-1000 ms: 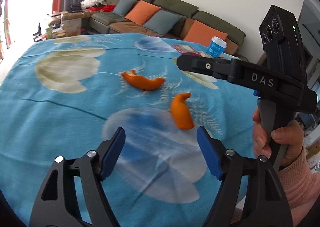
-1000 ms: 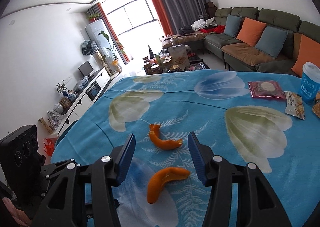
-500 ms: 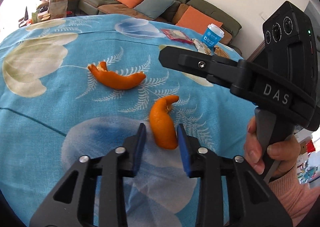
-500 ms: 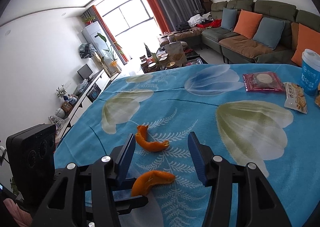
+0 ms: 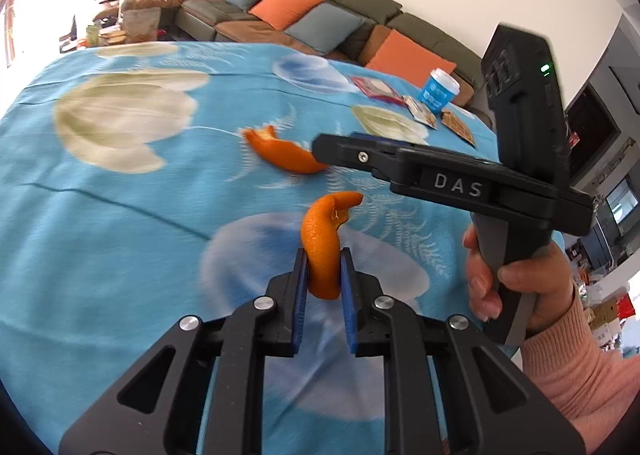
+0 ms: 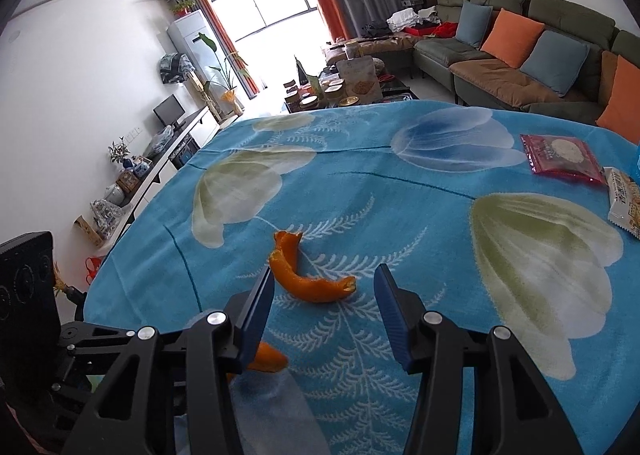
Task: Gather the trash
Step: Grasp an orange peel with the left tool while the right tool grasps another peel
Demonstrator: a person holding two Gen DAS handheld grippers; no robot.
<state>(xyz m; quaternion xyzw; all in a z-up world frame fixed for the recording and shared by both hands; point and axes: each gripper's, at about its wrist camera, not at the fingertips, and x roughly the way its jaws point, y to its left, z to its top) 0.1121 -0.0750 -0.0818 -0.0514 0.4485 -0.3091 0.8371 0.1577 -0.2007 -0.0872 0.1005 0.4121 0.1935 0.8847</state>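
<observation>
Two curled orange peels lie on the blue flowered tablecloth [image 5: 120, 235]. The jaws of my left gripper [image 5: 323, 255] are closing on the near peel [image 5: 326, 227]; both blue pads touch its lower end and its tip sticks up past them. The far peel [image 5: 280, 153] lies further off, partly behind a finger of my right gripper. In the right wrist view my right gripper [image 6: 324, 275] hovers open just short of that far peel [image 6: 308, 283], with nothing between its pads. The near peel [image 6: 270, 361] peeks out behind its left finger.
A red snack packet [image 6: 560, 155] and a white one [image 6: 624, 203] lie at the table's far right, beside a blue paper cup [image 5: 438, 91]. A hand in a pink sleeve [image 5: 520, 283] holds the right gripper's handle. A sofa [image 6: 520, 67] stands beyond the table.
My left jaws have gone from wide open to closed around the near peel. The right gripper has moved forward and down, closer to the far peel, still open.
</observation>
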